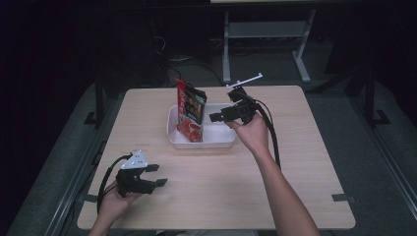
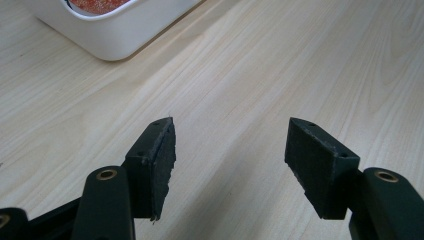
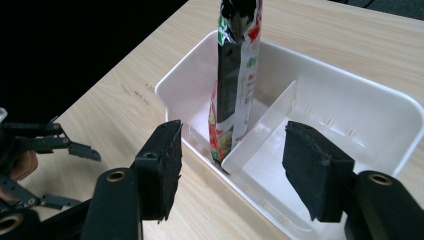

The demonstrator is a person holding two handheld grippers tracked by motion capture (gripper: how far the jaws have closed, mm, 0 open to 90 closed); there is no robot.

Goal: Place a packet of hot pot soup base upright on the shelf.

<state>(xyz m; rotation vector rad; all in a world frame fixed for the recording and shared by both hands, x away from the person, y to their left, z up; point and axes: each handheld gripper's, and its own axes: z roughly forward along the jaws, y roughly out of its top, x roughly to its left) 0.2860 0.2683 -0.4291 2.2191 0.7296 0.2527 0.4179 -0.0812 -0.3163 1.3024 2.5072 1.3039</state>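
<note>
A red and black snack bag [image 1: 191, 110] [image 3: 235, 80] stands upright in the left compartment of a white divided bin [image 1: 173, 129] [image 3: 350, 95] at the table's middle. My right gripper [image 1: 215, 117] [image 3: 230, 170] hovers open just right of the bag, over the bin's right compartment, with nothing between its jaws. My left gripper [image 1: 156, 175] [image 2: 231, 155] rests open low over the bare table near the front left edge, well apart from the bin [image 2: 115, 35], holding nothing.
The light wooden table [image 1: 295, 162] has open surface at the front and right. A dark floor, cables and a metal stand's legs [image 1: 265, 44] lie beyond the far edge. A cable [image 1: 273, 137] trails along the right forearm.
</note>
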